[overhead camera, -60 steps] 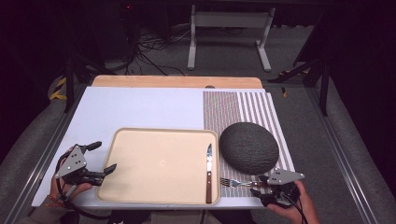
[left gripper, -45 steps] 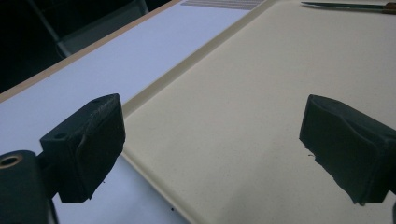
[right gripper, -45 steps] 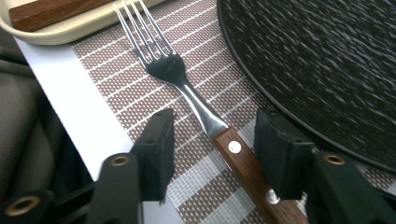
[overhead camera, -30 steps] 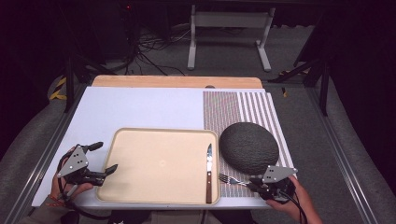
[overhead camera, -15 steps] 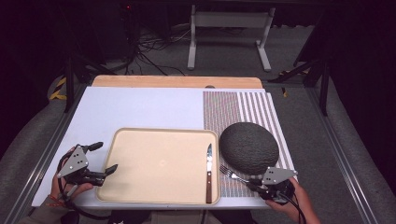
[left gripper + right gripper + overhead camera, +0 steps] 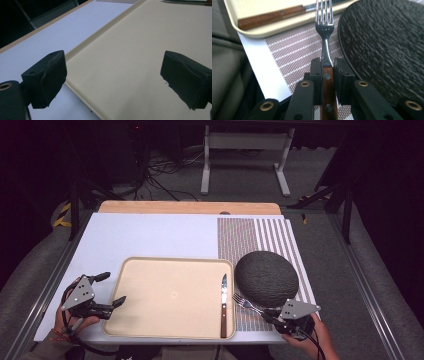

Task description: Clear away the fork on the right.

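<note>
A: Beside the dark plate [image 6: 266, 279], our right gripper [image 6: 272, 314] pinches the fork [image 6: 246, 303] over the placemat [image 6: 250, 240].

B: The knife [image 6: 223, 302] lies in the tray [image 6: 150, 320]; we judge the fork's unplaced. Left gripper [image 6: 112, 290] gapes, empty.

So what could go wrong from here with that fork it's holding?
The right gripper pinches the fork only by its narrow wooden handle, so it might twist or slip. Its tines sit close to the dark plate and the tray rim, so a careless move could knock either, or nudge the knife.
</note>
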Tool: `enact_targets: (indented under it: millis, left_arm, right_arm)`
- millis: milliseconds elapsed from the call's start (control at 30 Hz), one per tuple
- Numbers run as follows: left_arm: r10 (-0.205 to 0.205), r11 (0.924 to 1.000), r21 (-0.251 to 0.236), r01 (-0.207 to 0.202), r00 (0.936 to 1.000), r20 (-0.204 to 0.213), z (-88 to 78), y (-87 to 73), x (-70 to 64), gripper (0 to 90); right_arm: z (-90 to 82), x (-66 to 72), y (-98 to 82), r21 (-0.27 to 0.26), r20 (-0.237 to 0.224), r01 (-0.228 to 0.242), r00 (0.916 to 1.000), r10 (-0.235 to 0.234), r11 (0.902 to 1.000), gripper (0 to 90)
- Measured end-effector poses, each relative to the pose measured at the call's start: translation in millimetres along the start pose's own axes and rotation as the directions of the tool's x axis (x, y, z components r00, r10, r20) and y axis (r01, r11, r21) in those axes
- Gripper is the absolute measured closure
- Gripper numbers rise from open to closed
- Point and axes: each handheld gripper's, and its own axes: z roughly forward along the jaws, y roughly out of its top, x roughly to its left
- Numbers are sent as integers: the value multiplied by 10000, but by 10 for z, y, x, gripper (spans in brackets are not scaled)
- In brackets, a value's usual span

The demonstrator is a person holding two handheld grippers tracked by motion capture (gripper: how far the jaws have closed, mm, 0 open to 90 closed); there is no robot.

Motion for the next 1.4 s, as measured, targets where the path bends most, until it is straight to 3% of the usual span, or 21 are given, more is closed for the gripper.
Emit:
enact_targets:
  millis: [300, 967, 1400]
  left_arm:
    - [-9, 10000, -50, 9, 10000, 4, -3, -1, 2, 77]
    - [28, 9999, -137, -28, 10000, 36, -34, -2, 10, 63]
    - [98, 9999, -84, -98, 9999, -43, -33, 1, 8, 63]
  right_arm:
    - [4, 14, 149, -575, 409, -260, 9988, 283, 9980, 785]
    - [265, 40, 707, -646, 910, -165, 9956, 224, 9978, 785]
    - [605, 91, 1069, -574, 681, 6, 9977, 33, 9984, 785]
